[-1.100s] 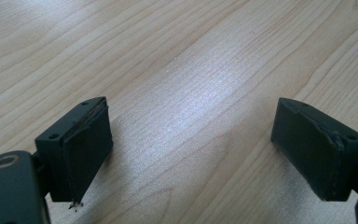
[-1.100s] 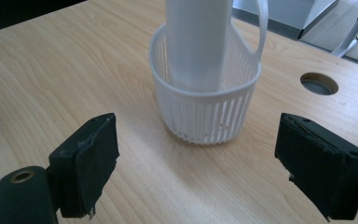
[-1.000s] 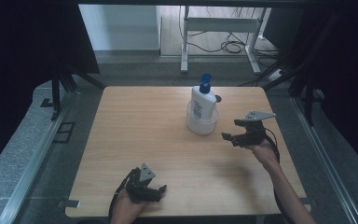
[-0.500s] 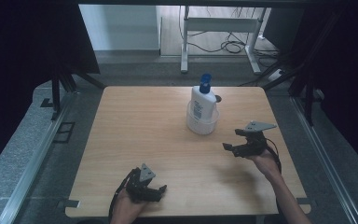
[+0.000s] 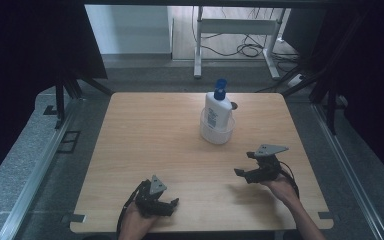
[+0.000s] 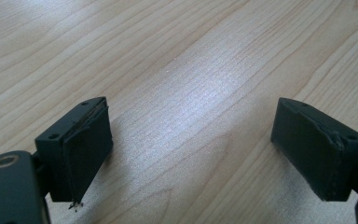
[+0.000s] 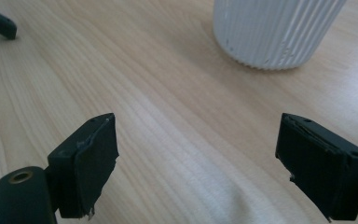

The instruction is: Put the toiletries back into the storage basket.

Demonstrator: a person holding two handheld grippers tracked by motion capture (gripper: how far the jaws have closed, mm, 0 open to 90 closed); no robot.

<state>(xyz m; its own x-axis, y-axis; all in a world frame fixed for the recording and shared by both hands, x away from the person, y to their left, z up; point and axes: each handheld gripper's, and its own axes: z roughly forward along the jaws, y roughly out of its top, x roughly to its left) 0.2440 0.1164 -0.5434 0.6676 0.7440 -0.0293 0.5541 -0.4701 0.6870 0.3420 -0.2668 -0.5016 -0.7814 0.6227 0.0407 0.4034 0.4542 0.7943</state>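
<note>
Your right tongs [image 5: 246, 163] pull back toward you, away from the bottle [image 5: 217, 106], lower over the surface [image 5: 145, 130].

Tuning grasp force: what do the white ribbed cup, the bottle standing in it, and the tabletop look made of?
White ribbed cup: likely matte plastic, with fine vertical ridges. White bottle with blue pump cap: probably smooth plastic with a printed label. Light wooden tabletop: wood or wood-look laminate, with visible grain and a soft sheen.
</note>
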